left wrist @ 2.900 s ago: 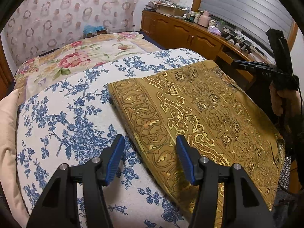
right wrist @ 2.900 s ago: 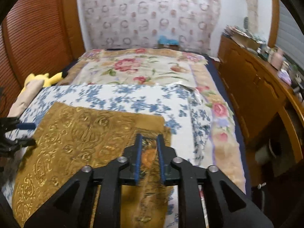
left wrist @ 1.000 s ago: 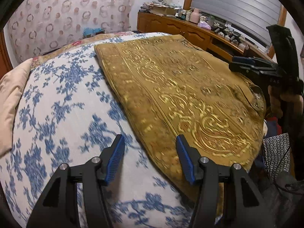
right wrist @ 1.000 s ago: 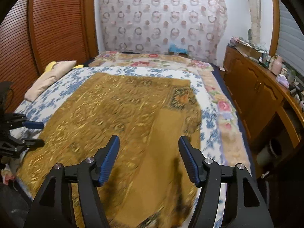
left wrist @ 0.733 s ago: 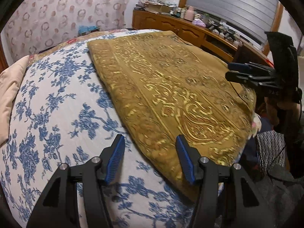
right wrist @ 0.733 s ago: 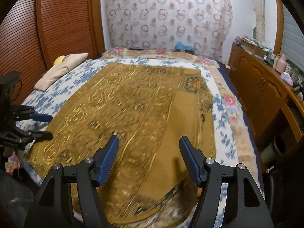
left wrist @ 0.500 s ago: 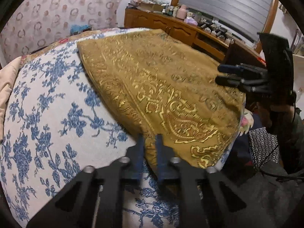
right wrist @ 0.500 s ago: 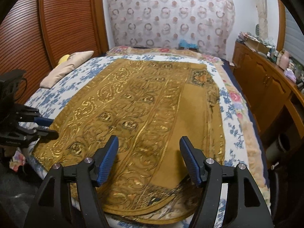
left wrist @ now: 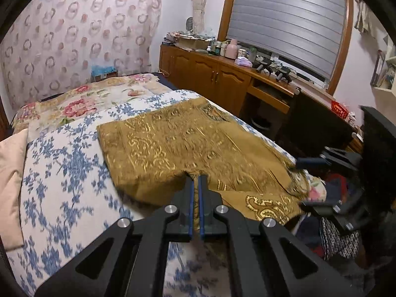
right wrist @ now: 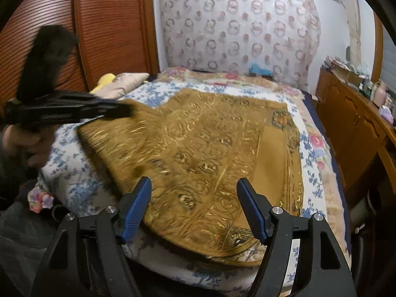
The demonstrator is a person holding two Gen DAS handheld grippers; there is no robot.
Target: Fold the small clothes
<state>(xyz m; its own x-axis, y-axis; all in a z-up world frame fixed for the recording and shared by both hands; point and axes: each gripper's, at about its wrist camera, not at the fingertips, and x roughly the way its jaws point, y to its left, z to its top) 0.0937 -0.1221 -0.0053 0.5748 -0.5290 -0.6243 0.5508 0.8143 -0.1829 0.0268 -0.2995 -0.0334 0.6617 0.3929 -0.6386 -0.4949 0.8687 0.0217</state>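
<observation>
A golden-brown patterned cloth [left wrist: 173,143] lies spread on the blue-flowered bedspread [left wrist: 61,168]. My left gripper [left wrist: 195,180] is shut on the cloth's near corner and holds it raised, so the edge bends up off the bed. The right wrist view shows that same left gripper [right wrist: 123,110] gripping the lifted left corner of the cloth [right wrist: 210,153]. My right gripper [right wrist: 194,198] hovers over the cloth's near right edge with its jaws opening; the cloth lies below the gap and the pads do not press on it. In the left wrist view the right gripper [left wrist: 307,185] is at the cloth's far corner.
A beige pillow [left wrist: 10,173] lies at the bed's left side, with a yellow plush [right wrist: 105,80] beyond it. A wooden cabinet [left wrist: 217,81] with cluttered top runs along the right wall. A slatted wooden wardrobe [right wrist: 99,24] stands left. A flowered quilt [left wrist: 74,101] covers the far bed.
My left gripper shut on the cloth's near corner and rose, lifting it off the bed. My right gripper stayed open and shifted along the near edge.
</observation>
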